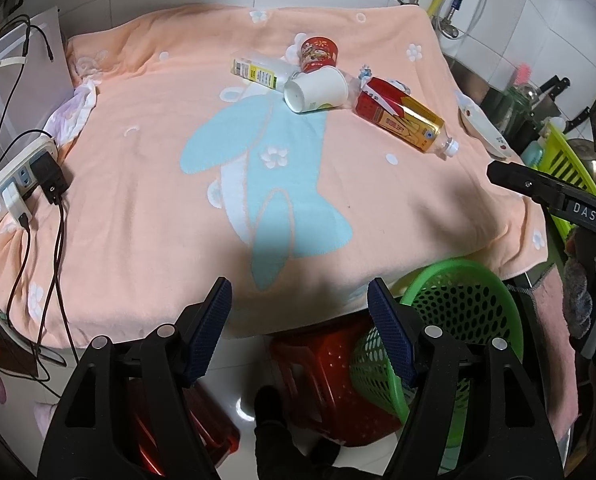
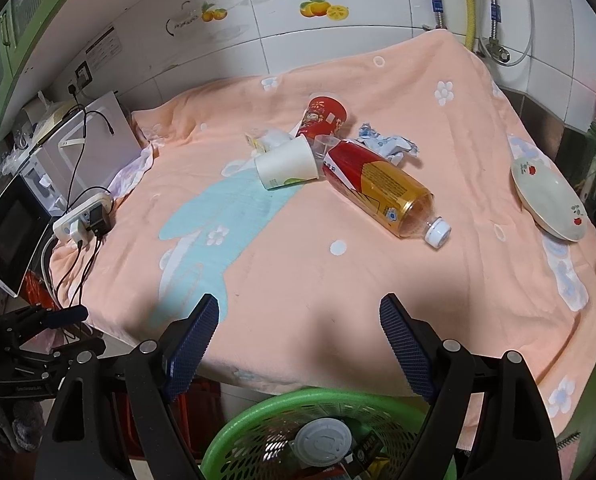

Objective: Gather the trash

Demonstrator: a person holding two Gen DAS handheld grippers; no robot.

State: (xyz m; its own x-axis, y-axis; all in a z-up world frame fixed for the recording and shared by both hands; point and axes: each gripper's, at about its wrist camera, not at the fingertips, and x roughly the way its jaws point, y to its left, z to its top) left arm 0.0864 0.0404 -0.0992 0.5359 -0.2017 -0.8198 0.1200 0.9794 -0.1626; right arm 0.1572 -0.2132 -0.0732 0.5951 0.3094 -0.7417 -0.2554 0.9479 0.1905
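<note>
Right wrist view: the bottle (image 2: 382,190) is seen lying ahead of the released, empty jaws of the right gripper (image 2: 300,344), its long axis slanting, cap toward the near right. The left gripper (image 1: 300,312), jaws also spread and empty, is judged farther off. The basket (image 2: 258,420) sits just below the right jaws.

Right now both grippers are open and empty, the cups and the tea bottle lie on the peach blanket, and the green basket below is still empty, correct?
Nearly. The green basket is not empty: the right wrist view shows a plastic lid and other bits inside. The rest holds: the left gripper and right gripper are open and empty, and the white cup, red cup and tea bottle lie on the blanket.
</note>
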